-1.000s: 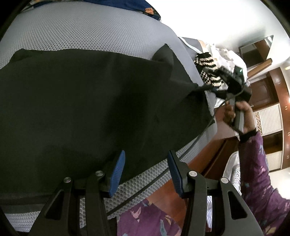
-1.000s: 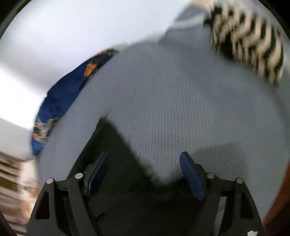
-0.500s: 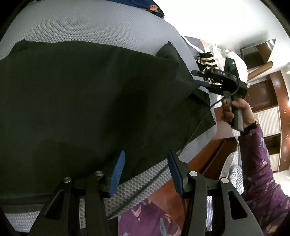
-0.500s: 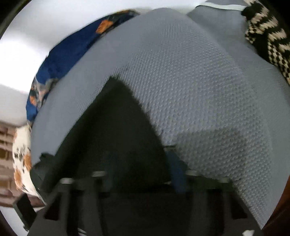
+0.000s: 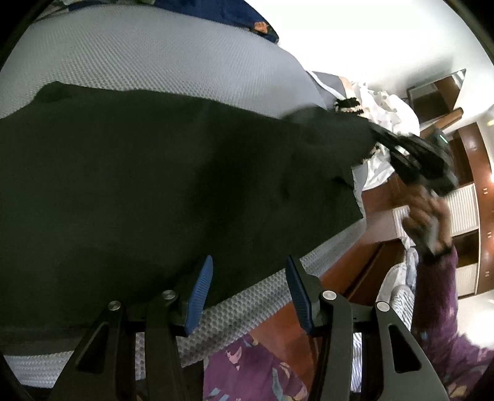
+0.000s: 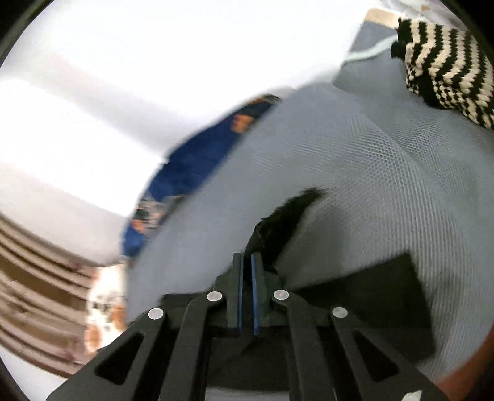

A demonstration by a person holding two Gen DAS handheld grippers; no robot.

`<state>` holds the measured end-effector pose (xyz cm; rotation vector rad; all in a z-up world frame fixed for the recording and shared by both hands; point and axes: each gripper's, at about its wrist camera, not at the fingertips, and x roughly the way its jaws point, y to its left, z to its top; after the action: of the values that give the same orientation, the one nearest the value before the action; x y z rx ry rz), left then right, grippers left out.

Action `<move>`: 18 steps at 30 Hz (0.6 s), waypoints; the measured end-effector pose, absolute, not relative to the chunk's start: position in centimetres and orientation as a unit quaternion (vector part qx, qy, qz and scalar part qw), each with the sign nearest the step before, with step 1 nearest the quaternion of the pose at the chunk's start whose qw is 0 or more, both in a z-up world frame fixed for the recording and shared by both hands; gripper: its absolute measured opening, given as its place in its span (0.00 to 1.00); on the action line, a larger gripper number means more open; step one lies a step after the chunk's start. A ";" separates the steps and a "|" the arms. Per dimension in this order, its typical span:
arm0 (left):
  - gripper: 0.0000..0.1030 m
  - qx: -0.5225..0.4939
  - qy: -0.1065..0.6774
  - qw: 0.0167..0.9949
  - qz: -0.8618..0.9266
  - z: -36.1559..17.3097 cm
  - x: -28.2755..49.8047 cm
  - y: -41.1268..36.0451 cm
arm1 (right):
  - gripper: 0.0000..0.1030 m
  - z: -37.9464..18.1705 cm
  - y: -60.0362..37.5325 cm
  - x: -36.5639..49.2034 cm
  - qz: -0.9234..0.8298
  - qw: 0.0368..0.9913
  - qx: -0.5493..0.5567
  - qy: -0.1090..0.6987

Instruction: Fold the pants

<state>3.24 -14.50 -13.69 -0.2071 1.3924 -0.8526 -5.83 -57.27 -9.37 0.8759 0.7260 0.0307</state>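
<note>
Black pants (image 5: 154,185) lie spread on a grey mesh mattress (image 5: 169,55). My left gripper (image 5: 249,262) hovers open over their near hem at the mattress edge, with nothing pinched. In the left wrist view, my right gripper (image 5: 375,131) sits at the pants' far right corner, and the cloth is drawn up to its tips. The right wrist view shows the right gripper (image 6: 246,259) shut, its blue pads pressed together on a bunch of black pants fabric (image 6: 287,216) that sticks out beyond them. More black cloth hangs below the fingers.
A black-and-cream striped knit (image 6: 441,68) and a white garment (image 5: 389,108) lie at the mattress's far right. A blue patterned cloth (image 5: 247,18) lies at the back. Brown wooden furniture (image 5: 472,154) stands beyond the right edge. A hand (image 5: 423,216) in a purple sleeve (image 5: 447,308) holds the right gripper.
The right gripper went from open to shut on the pants' right corner and pulled it up and to the right. The left gripper has stayed put, open.
</note>
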 end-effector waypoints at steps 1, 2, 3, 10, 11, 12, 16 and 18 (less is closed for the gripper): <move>0.50 -0.094 0.619 0.682 -0.379 -13.5 3.3 -14.2 | 0.05 -8.6 -56.6 -7.5 0.020 0.846 0.414 0.334; 0.52 -0.095 0.618 0.684 -0.377 -13.5 3.3 -13.9 | 0.05 -8.0 -55.8 -9.0 0.020 0.848 0.413 0.330; 0.55 -0.097 0.617 0.685 -0.375 -13.5 3.3 -13.7 | 0.05 -8.2 -55.0 -10.5 0.023 0.847 0.414 0.333; 0.57 -0.104 0.630 0.684 -0.353 -15.2 4.0 -13.0 | 0.05 -18.2 -56.1 -14.8 -0.101 0.805 0.415 0.411; 0.57 -0.107 0.632 0.682 -0.352 -15.4 4.0 -13.0 | 0.05 -19.3 -56.6 -15.1 -0.105 0.801 0.432 0.400; 0.57 -0.103 0.631 0.684 -0.351 -15.4 3.9 -13.1 | 0.05 -19.6 -57.0 -15.0 -0.105 0.801 0.439 0.393; 0.57 -0.081 0.620 0.697 -0.351 -14.8 3.5 -13.3 | 0.05 -18.6 -57.7 -15.0 -0.093 0.810 0.464 0.347; 0.57 -0.079 0.617 0.699 -0.353 -14.7 3.4 -13.0 | 0.05 -16.5 -57.8 -14.7 -0.088 0.822 0.458 0.327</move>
<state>3.37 -13.01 -14.68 -0.1754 1.3738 -0.7860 -14.69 -57.84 -16.49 0.9756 0.6966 -0.1877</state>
